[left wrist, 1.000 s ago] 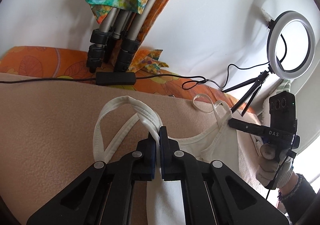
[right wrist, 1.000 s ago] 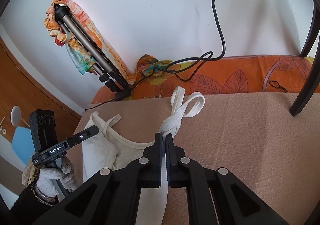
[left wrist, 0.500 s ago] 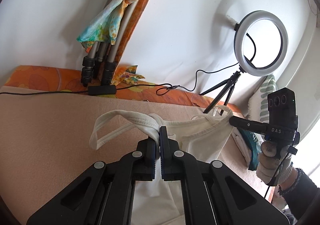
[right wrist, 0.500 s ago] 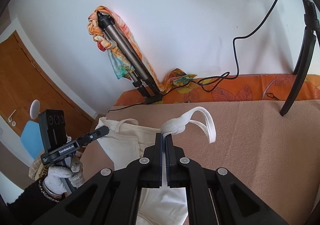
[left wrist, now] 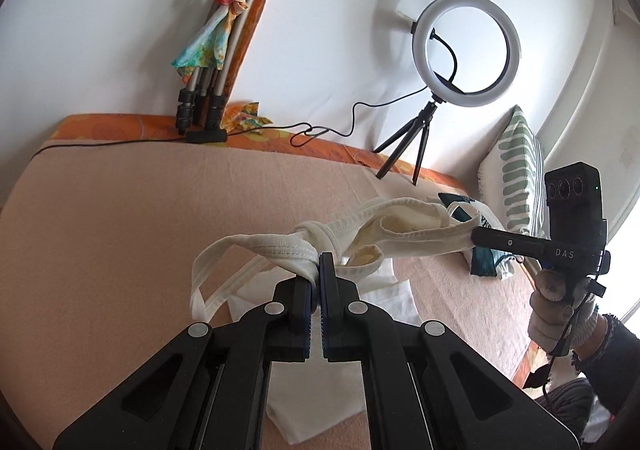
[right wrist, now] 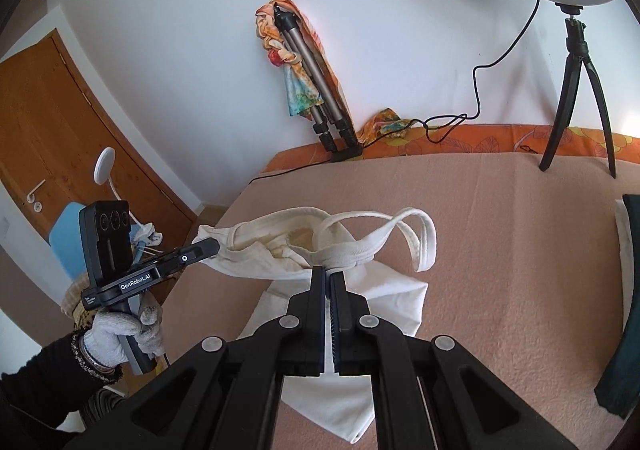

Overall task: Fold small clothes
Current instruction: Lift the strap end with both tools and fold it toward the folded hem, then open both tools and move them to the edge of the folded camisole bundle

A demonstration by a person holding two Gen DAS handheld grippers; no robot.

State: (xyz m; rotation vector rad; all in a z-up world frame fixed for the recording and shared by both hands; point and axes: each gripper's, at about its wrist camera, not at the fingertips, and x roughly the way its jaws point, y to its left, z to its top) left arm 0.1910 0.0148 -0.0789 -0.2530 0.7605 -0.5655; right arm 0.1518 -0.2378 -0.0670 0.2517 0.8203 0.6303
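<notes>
Both sets of jaws are clamped tight on the top (left wrist: 400, 226). The left gripper (left wrist: 316, 270) pinches the bunched strap at one shoulder, and the right gripper (right wrist: 328, 270) has the other shoulder the same way, with a loose strap loop curling off beside each one.

What changed: a second ago the top was lying flat on the bed (left wrist: 120, 230) with just the straps pinched. Now both hands have come up and back, so the neckline end hangs stretched between the two grippers in the air. The body trails down from there, and the bottom part still rests on the blanket under the jaws.

For the fold, I'd say this is the lift-and-carry bit, with the strap end brought over toward the hem to halve it lengthwise. The fabric sags in the middle and the neckline gapes open, so it'll probably need even tension on both sides when it goes down, or it lands wrinkled.

Ring light (left wrist: 468, 46) and tripod (left wrist: 216, 62) sit at the far edge, well out of the way.
</notes>
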